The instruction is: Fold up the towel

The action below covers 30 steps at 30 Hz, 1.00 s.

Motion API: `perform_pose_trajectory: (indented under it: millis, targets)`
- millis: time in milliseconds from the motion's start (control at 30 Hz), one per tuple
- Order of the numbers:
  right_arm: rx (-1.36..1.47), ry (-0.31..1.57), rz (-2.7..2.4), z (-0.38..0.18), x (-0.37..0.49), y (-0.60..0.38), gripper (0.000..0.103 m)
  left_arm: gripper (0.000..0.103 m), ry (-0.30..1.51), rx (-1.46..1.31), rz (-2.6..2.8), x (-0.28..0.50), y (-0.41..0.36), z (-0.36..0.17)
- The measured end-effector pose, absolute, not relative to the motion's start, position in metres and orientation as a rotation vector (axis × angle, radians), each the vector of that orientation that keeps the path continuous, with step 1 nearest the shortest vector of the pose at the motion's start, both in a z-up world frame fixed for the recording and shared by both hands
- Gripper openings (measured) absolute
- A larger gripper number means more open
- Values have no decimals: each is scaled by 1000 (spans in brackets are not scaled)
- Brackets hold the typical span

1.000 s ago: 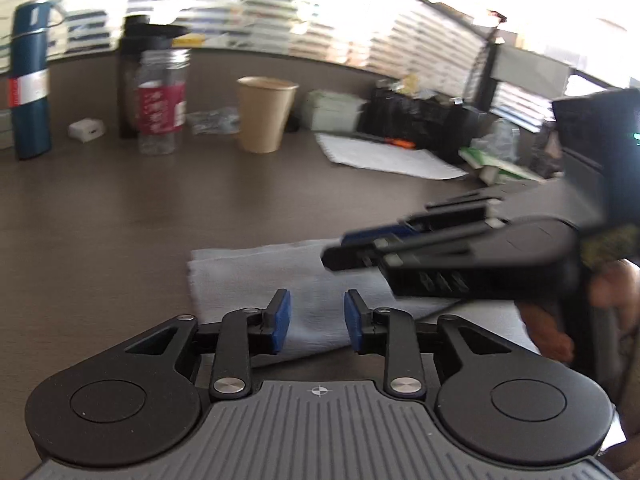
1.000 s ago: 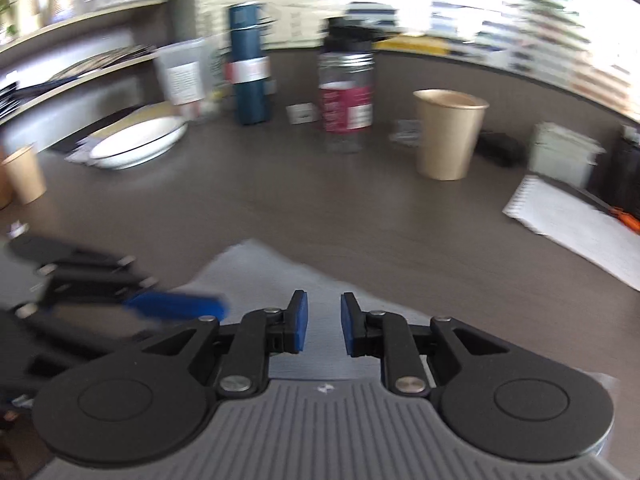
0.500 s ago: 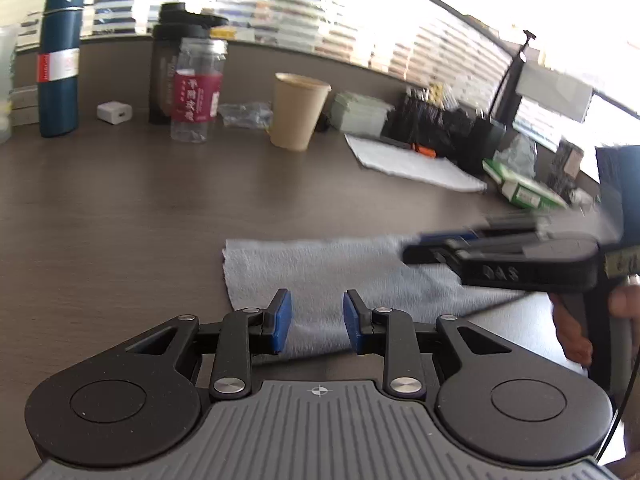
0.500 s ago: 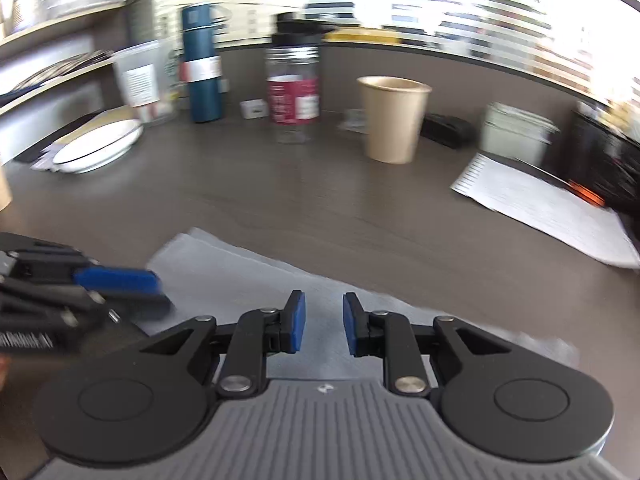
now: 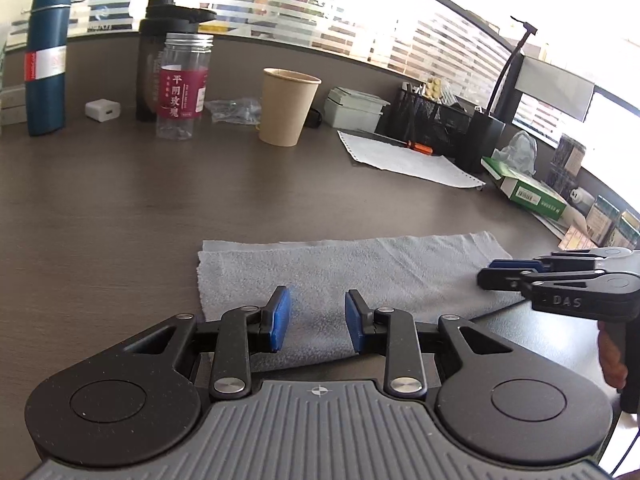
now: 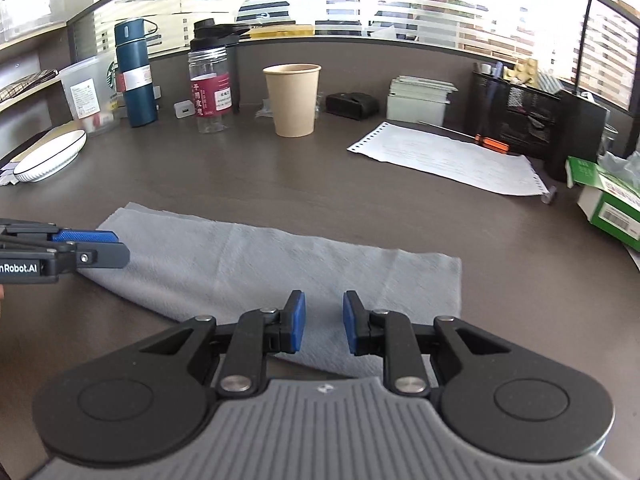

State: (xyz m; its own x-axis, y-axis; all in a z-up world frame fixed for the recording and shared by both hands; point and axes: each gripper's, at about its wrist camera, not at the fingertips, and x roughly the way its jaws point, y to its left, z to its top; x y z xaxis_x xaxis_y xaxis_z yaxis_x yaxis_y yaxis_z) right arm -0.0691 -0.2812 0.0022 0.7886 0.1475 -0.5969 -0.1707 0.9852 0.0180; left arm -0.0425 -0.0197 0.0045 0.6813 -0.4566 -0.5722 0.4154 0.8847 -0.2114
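Left wrist view: the left gripper (image 5: pixel 314 318), jaws apart and empty, has pulled back over the near edge of the towel (image 5: pixel 352 276), which now lies flat as a long strip; one fold seems done. Right wrist view: the right gripper (image 6: pixel 324 322), also open and empty, hovers near the towel's (image 6: pixel 256 264) right end. Beyond the towel, bare desk (image 6: pixel 304 184) gives room before the paper cup (image 6: pixel 293 100).

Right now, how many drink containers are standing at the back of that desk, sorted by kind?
Blue thermos flask: 1
Clear plastic jar with red label: 1
Dark shaker bottle: 1
Paper cup: 1
Total: 4
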Motion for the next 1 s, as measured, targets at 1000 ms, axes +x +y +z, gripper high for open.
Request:
perform_pose_trajectory:
  millis: [1000]
  targets:
    - [50, 610, -20, 5, -115, -344, 26, 44, 562, 12, -539, -82, -39, 32]
